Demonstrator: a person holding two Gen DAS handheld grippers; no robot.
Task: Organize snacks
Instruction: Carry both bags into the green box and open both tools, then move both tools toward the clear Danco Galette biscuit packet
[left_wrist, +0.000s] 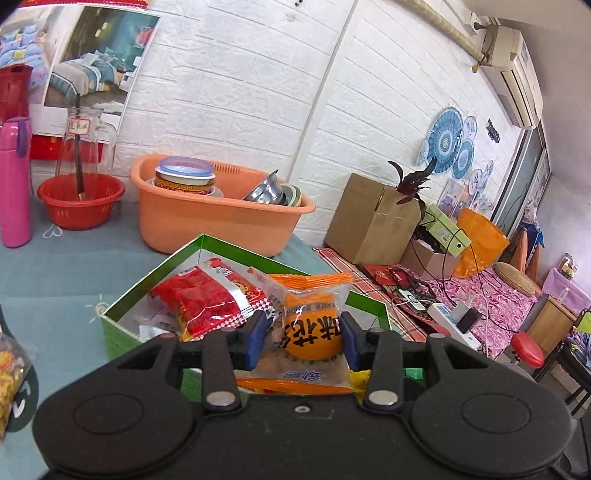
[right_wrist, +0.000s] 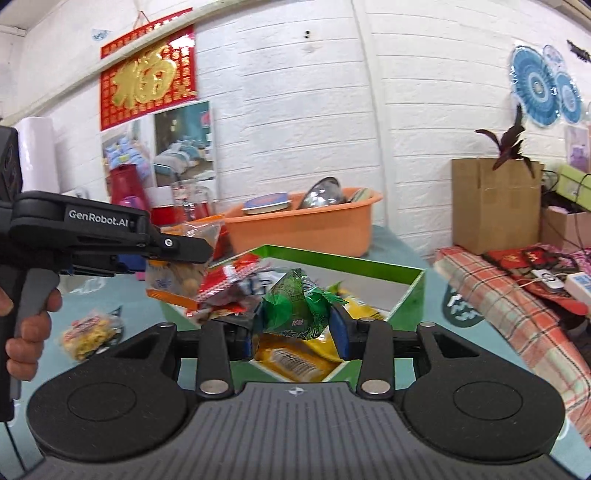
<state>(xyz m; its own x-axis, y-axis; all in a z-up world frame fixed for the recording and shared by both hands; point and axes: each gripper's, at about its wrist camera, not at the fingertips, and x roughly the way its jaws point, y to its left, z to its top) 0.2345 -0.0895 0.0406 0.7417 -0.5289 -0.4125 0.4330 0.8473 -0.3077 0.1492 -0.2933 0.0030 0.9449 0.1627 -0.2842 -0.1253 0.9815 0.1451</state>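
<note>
In the left wrist view my left gripper (left_wrist: 304, 341) is shut on an orange snack packet (left_wrist: 314, 321), its blue pads pressing both sides. It hangs over an open green box (left_wrist: 199, 249) that holds a red snack packet (left_wrist: 208, 301) and others. In the right wrist view my right gripper (right_wrist: 297, 332) is shut on a green-wrapped snack (right_wrist: 295, 304) above the near corner of the same green box (right_wrist: 340, 263). A yellow packet (right_wrist: 295, 360) lies in the box below it. The left gripper (right_wrist: 201, 254) shows at the left with the orange packet (right_wrist: 177, 280), a hand (right_wrist: 26, 332) on its grip.
An orange basin (left_wrist: 221, 221) of bowls, a red basket (left_wrist: 79, 201) and a pink bottle (left_wrist: 14, 181) stand behind the box on the blue cloth. A yellow snack bag (right_wrist: 86, 330) lies on the table to the left. A cardboard box (left_wrist: 369, 218) stands at the right.
</note>
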